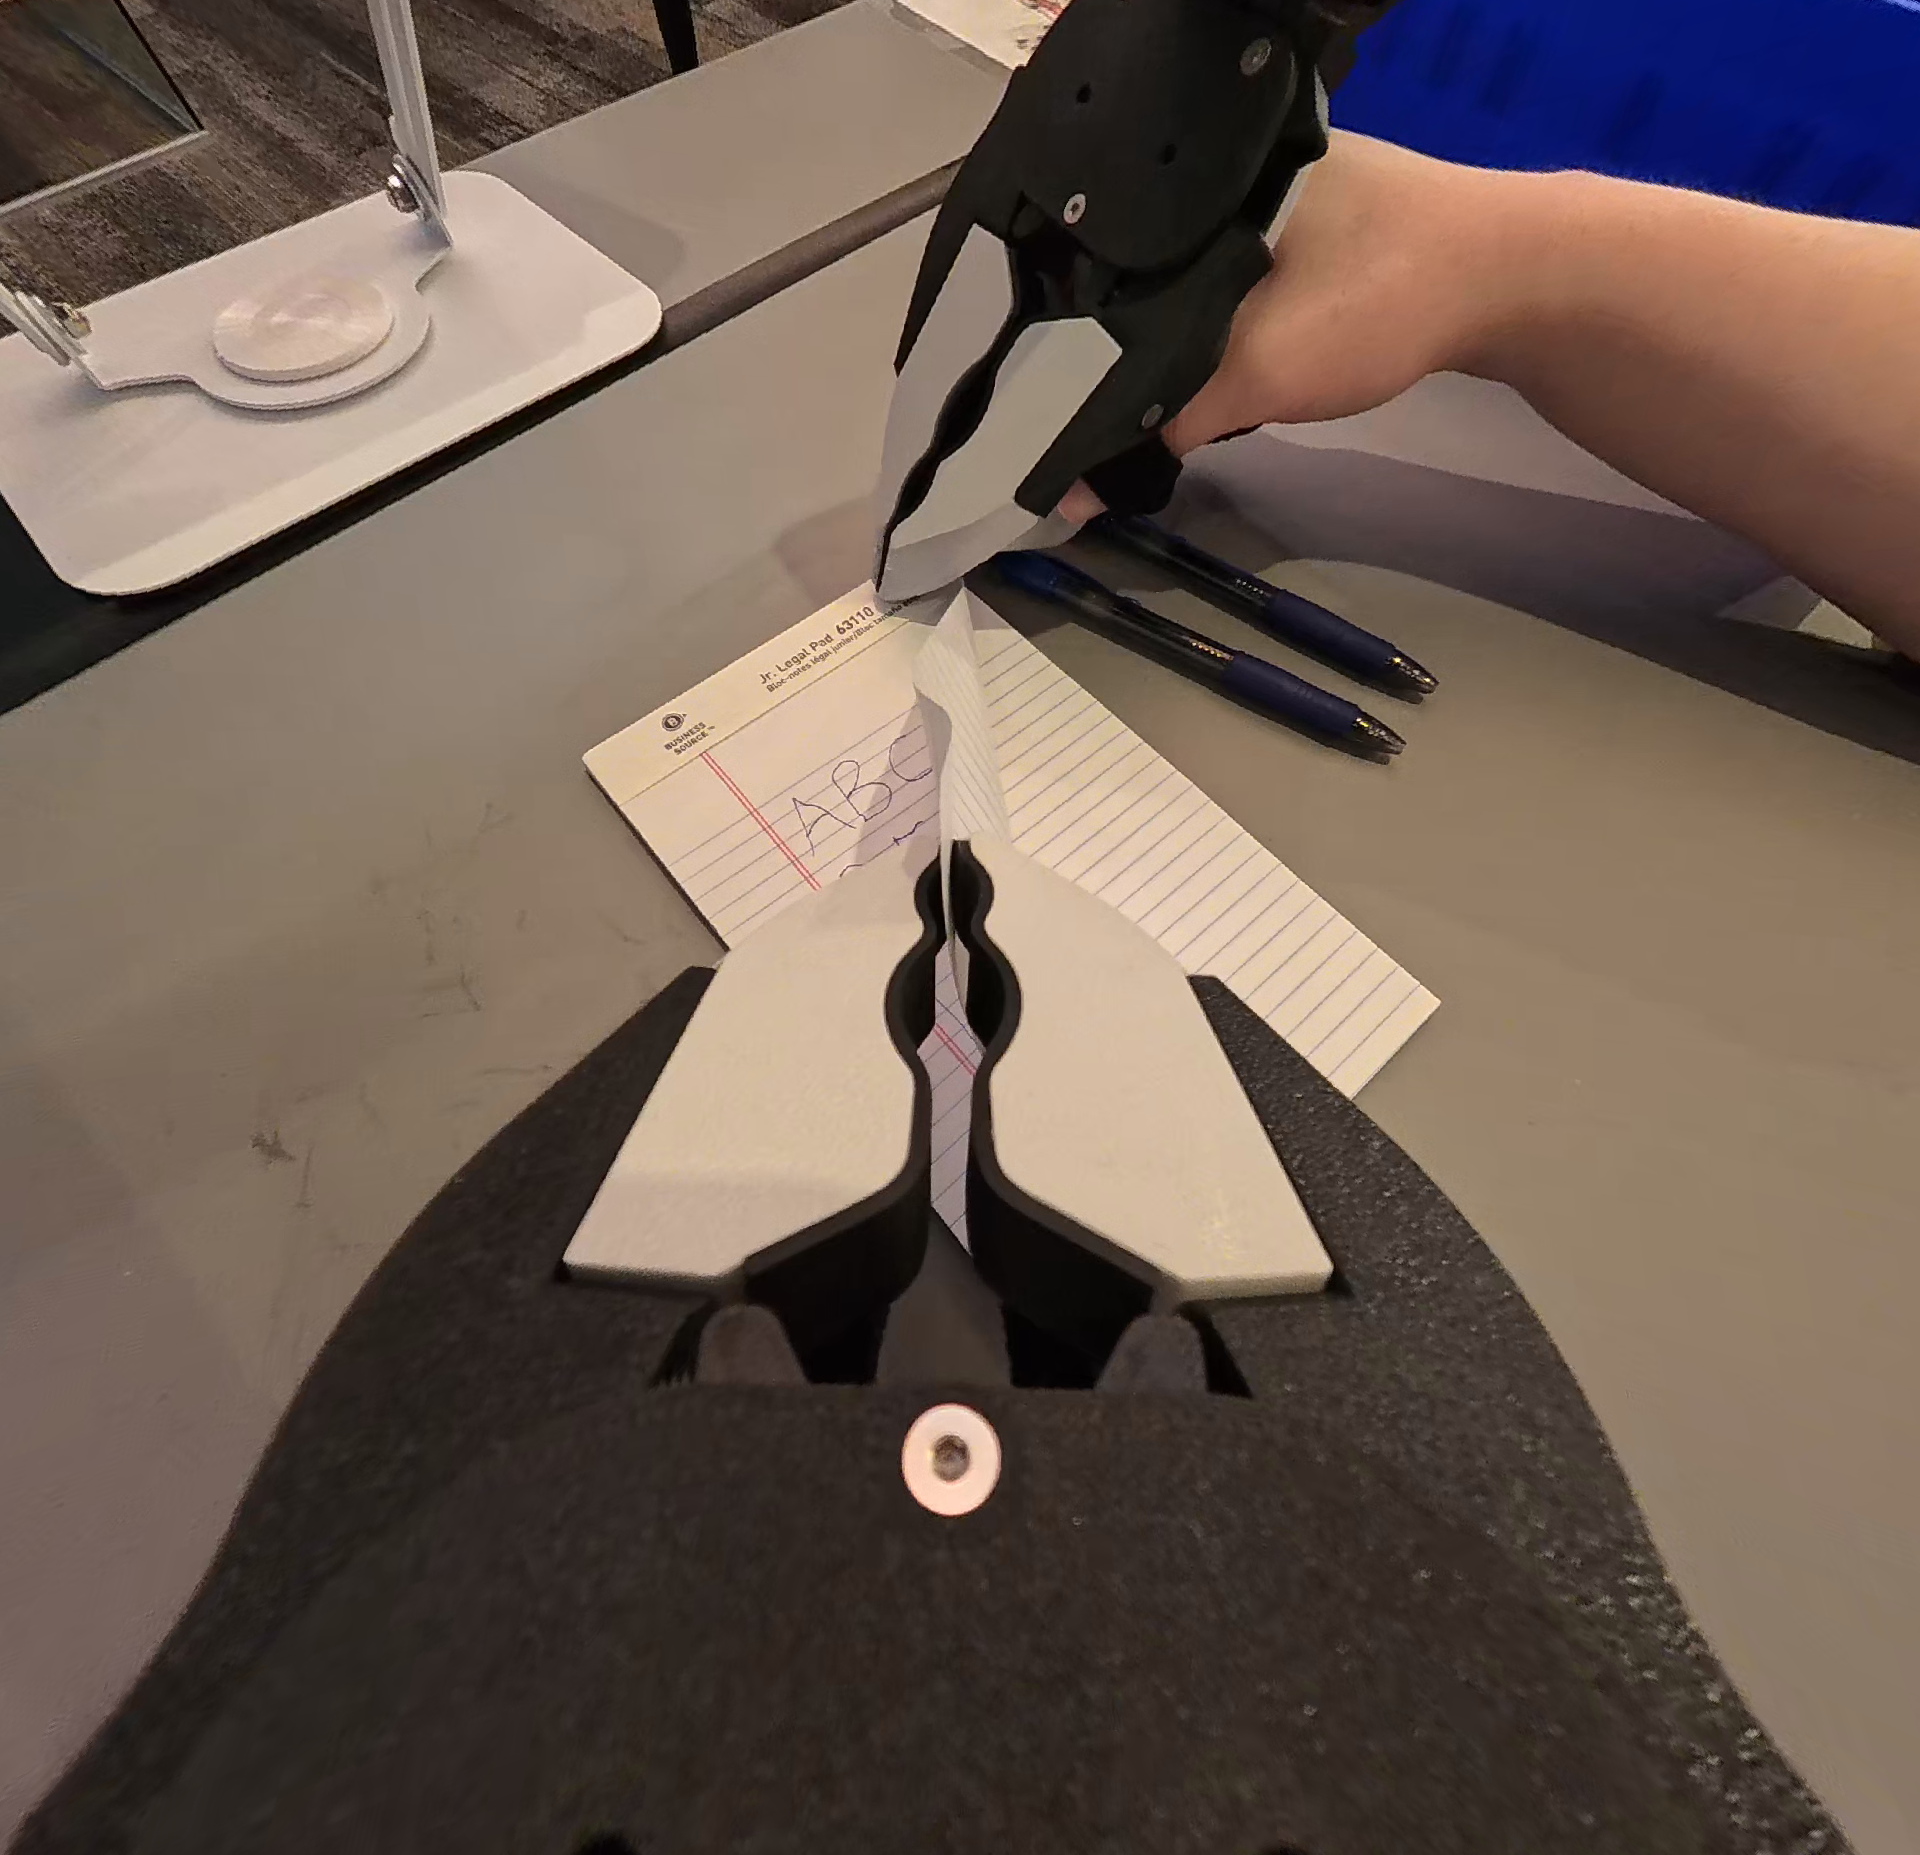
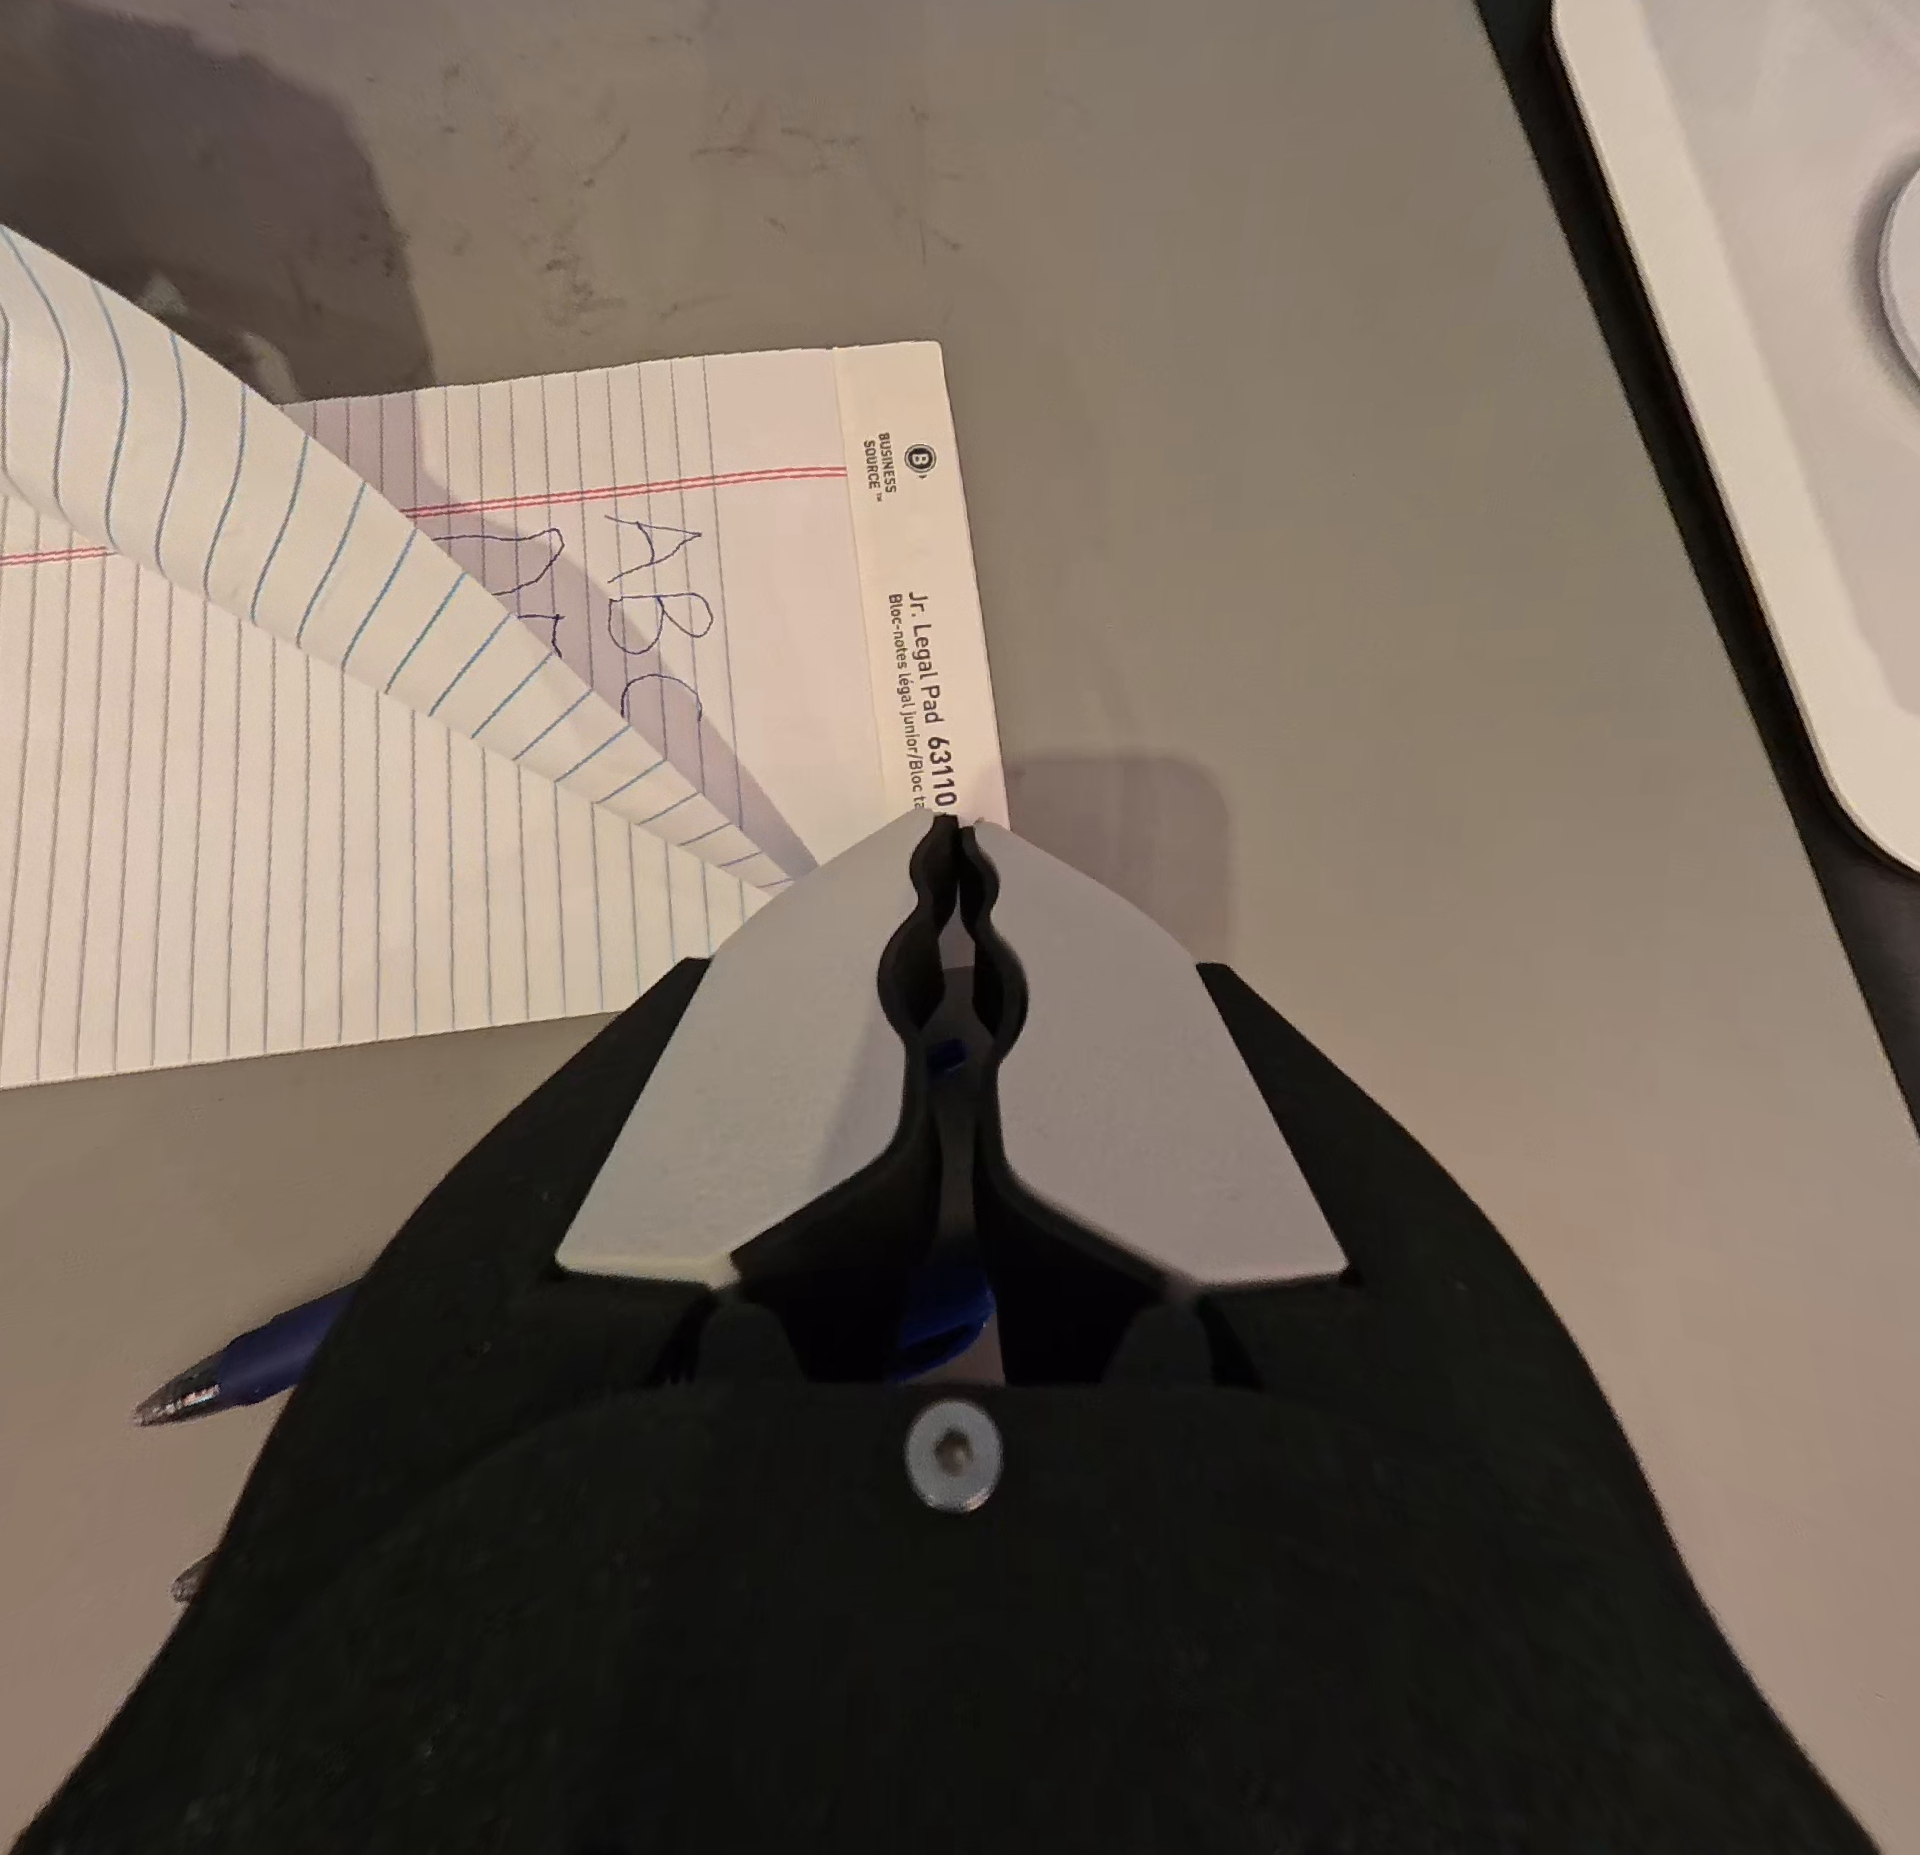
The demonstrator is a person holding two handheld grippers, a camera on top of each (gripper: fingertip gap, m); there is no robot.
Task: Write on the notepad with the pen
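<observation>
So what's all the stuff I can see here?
notepad: one, white lined paper with red margin lines, flat on the table, handwriting on its page.
lifted sheet: one, white lined, peeled up off the notepad, pinched by both grippers.
pens: two, dark blue, side by side on the table beyond the notepad.
stand base: one, white, far left on the table.
table: one, grey, scuffed.
left gripper: one, black with pale fingers, shut on the sheet's lower end.
right gripper: one, black with pale fingers, shut at the notepad's top corner.
hand: one, holding the right gripper.
</observation>
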